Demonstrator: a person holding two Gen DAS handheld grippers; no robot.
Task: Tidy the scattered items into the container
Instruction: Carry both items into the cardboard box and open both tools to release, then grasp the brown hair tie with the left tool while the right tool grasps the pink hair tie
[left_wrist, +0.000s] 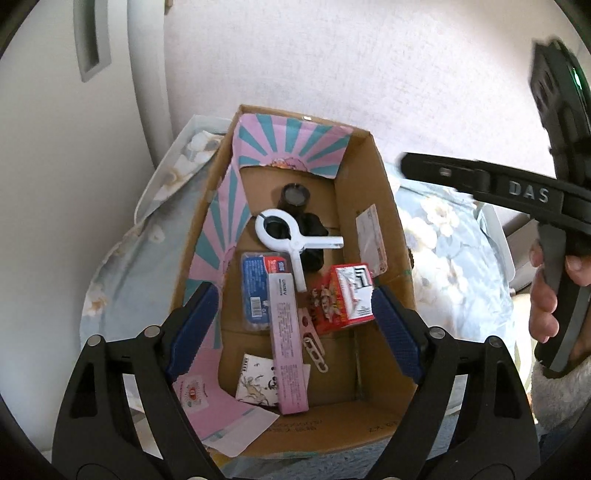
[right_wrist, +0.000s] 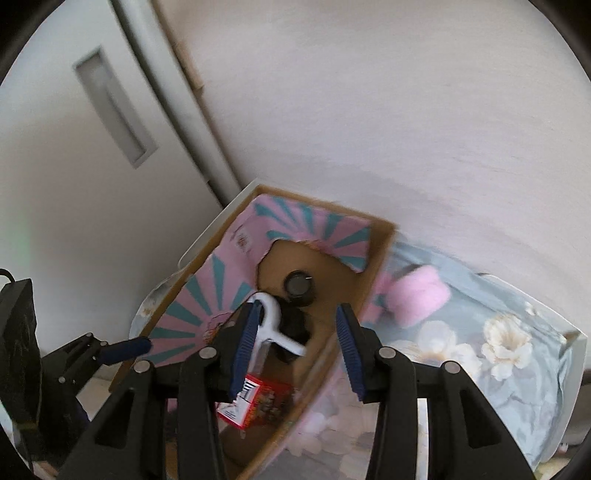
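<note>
cardboard box (left_wrist: 364, 206), floral bedsheet (left_wrist: 448, 258), pink cloth (right_wrist: 419, 293)

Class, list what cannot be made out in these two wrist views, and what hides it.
- Pink fluffy object, right wrist view: motion blur, identity unclear.
- Black round-capped object, left wrist view: lower part covered by white plastic clamp.
- Red printed carton, right wrist view: partly behind the right gripper finger.

Open cardboard box (left_wrist: 369, 177) with pink-and-teal flaps folded inward, holding a white clamp (left_wrist: 291, 240) over a black object (left_wrist: 295, 197), a red carton (left_wrist: 345, 299) on its side, a long pink box (left_wrist: 288, 339) lying flat – a blue packet (left_wrist: 255, 291) beside it
</note>
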